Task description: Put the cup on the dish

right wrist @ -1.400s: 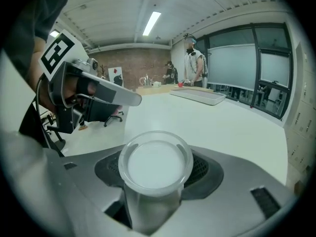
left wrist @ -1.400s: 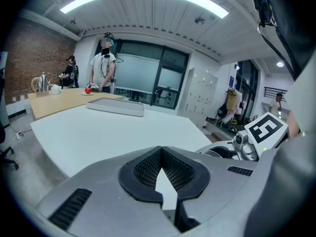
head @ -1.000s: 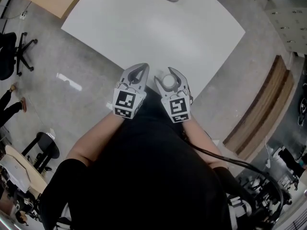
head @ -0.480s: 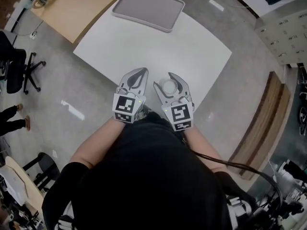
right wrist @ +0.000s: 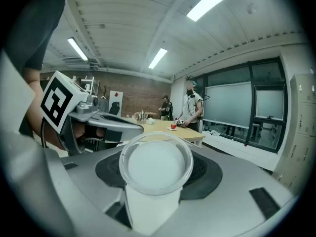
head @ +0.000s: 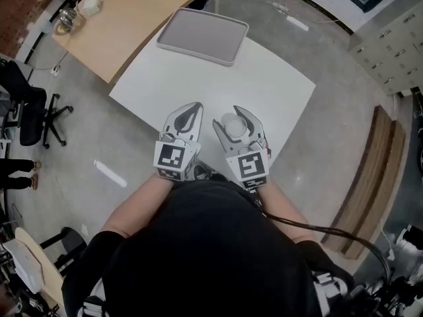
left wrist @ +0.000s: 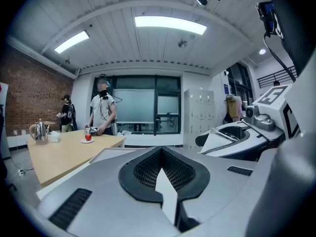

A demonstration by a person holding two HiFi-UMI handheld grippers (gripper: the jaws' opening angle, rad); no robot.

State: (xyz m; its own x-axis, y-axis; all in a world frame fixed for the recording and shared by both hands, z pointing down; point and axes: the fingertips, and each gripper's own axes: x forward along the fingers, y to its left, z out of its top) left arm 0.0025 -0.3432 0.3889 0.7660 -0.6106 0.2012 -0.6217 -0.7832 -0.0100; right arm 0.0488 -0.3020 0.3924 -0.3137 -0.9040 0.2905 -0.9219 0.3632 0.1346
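White cup [head: 232, 125] unmoved — tray [head: 202, 36] fully visible

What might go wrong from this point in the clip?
1. The right claw grips the cup only by its sides, so a loose hold might let it slip during the carry across the table.
2. The tray lies at the table's far edge. Set down near its raised rim, the cup might tip.

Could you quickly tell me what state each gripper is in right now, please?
Left gripper: jaws closed, holding nothing.
Right gripper: jaws closed on the white cup.
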